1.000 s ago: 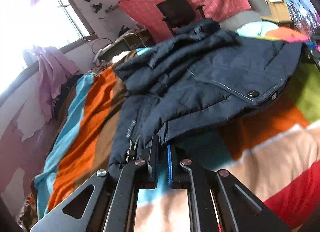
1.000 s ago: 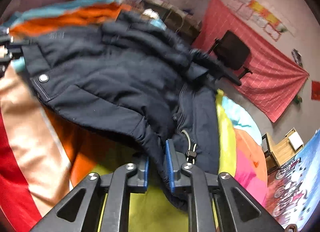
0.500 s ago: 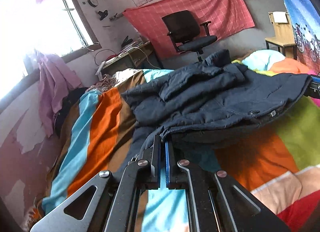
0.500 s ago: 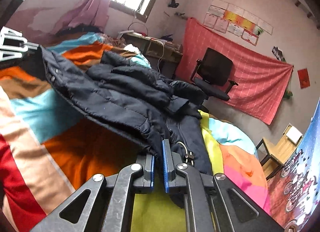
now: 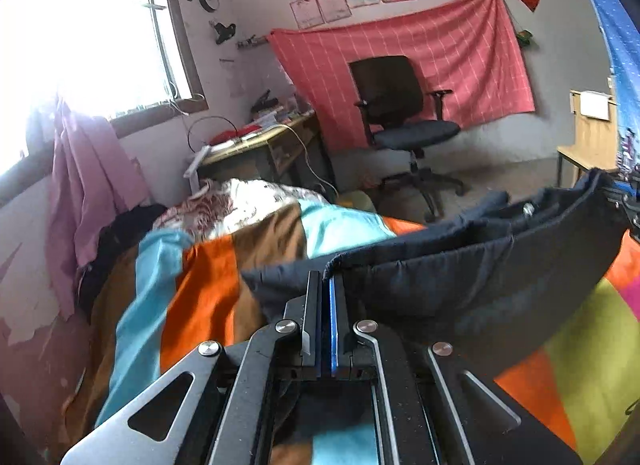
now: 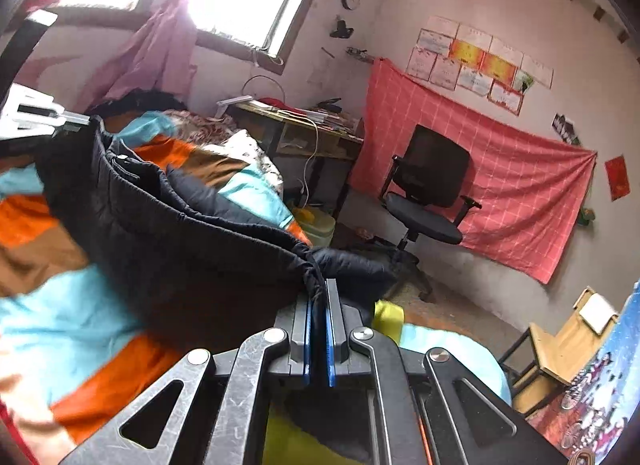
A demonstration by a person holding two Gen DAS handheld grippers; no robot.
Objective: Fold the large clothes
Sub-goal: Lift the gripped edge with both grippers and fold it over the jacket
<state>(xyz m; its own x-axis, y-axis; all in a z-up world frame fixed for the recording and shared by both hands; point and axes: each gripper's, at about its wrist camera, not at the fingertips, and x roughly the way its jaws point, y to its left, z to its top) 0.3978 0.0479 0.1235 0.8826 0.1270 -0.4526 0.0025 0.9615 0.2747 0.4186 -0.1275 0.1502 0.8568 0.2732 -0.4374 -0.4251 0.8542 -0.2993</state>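
A dark navy padded jacket (image 5: 460, 277) hangs stretched between both grippers above the bed. My left gripper (image 5: 326, 285) is shut on one corner of its hem. At the other end my right gripper (image 6: 318, 293) is shut on the gathered edge of the jacket (image 6: 192, 249). The right gripper shows at the far right edge of the left wrist view (image 5: 624, 193), and the left gripper appears at the far left of the right wrist view (image 6: 44, 117). The jacket sags in the middle, and its lower part is hidden below the held edge.
Under the jacket lies a bed with a striped blanket (image 5: 192, 289) in orange, cyan, brown and yellow-green. Beyond it stand a cluttered desk (image 5: 256, 145), a black office chair (image 5: 400, 117) before a pink wall cloth, and a wooden chair (image 6: 560, 341). A pink garment (image 5: 84, 185) hangs beside the window.
Both grippers have risen with the jacket's edge pinched, lifting it off the blanket. The jacket went from lying in a heap to hanging taut between them, and more of the room shows.
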